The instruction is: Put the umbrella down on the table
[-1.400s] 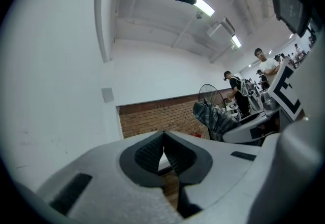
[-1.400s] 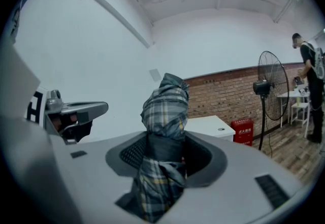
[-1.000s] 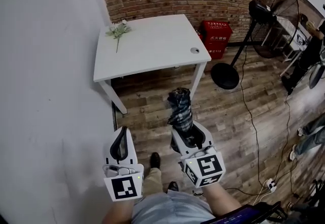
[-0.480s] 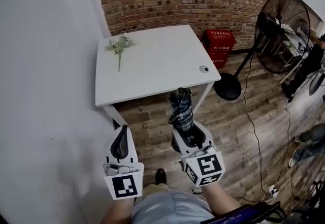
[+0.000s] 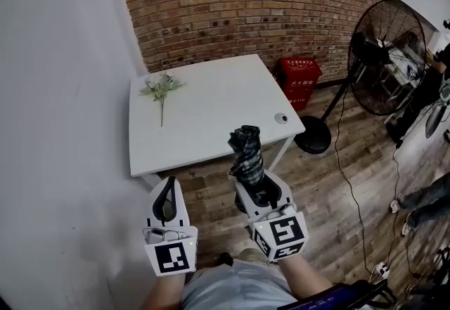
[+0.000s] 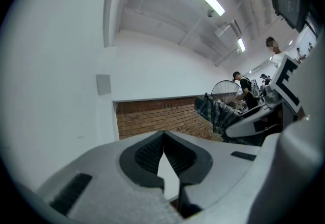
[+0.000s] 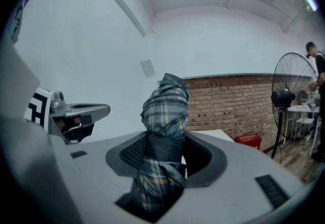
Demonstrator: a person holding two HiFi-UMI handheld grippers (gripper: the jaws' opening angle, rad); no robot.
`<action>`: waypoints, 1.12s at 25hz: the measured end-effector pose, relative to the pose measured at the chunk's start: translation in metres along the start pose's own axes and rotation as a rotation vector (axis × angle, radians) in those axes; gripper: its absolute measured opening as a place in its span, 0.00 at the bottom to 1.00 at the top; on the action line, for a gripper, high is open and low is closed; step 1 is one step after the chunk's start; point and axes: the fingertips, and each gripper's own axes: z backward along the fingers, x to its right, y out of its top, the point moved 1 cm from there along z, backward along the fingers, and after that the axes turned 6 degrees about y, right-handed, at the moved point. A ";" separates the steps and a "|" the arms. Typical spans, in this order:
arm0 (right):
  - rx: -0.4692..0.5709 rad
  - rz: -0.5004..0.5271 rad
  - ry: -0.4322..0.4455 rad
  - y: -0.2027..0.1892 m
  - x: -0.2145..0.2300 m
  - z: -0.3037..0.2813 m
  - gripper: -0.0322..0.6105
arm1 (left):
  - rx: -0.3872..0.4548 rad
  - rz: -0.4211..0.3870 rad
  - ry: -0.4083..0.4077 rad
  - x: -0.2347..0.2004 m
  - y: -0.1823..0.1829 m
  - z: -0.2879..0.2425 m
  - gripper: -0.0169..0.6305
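Nearer the smooth white table (image 5: 211,112), right tool (image 5: 254,180) clamps plaid umbrella (image 5: 246,150).

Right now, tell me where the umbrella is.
In the head view the folded umbrella stands clamped in the right gripper, right of centre, by the white table's near edge.

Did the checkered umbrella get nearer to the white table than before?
Yes. The folded plaid umbrella in the right tool moved toward the white table; its tip now overlaps the near edge.
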 end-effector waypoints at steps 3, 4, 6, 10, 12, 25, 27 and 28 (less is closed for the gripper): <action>0.003 0.004 -0.011 0.000 0.011 -0.009 0.36 | -0.018 -0.001 -0.009 0.002 -0.010 -0.014 0.04; 0.002 0.005 -0.015 -0.001 0.016 -0.012 0.36 | -0.026 -0.001 -0.012 0.004 -0.013 -0.019 0.04; -0.001 0.008 -0.024 -0.003 0.027 -0.016 0.36 | -0.039 -0.005 -0.020 0.010 -0.019 -0.030 0.04; -0.012 -0.004 -0.034 -0.010 0.055 -0.030 0.36 | -0.066 -0.020 -0.031 0.024 -0.033 -0.056 0.04; -0.014 -0.011 -0.027 -0.013 0.070 -0.046 0.36 | -0.085 -0.023 -0.024 0.026 -0.041 -0.074 0.04; -0.070 -0.026 0.069 -0.019 0.182 -0.169 0.36 | -0.147 -0.055 0.094 0.024 -0.067 -0.220 0.04; -0.066 -0.024 0.089 -0.014 0.194 -0.186 0.36 | -0.148 -0.071 0.120 0.019 -0.066 -0.238 0.04; -0.063 -0.022 0.100 -0.012 0.199 -0.195 0.36 | -0.142 -0.084 0.134 0.016 -0.065 -0.246 0.04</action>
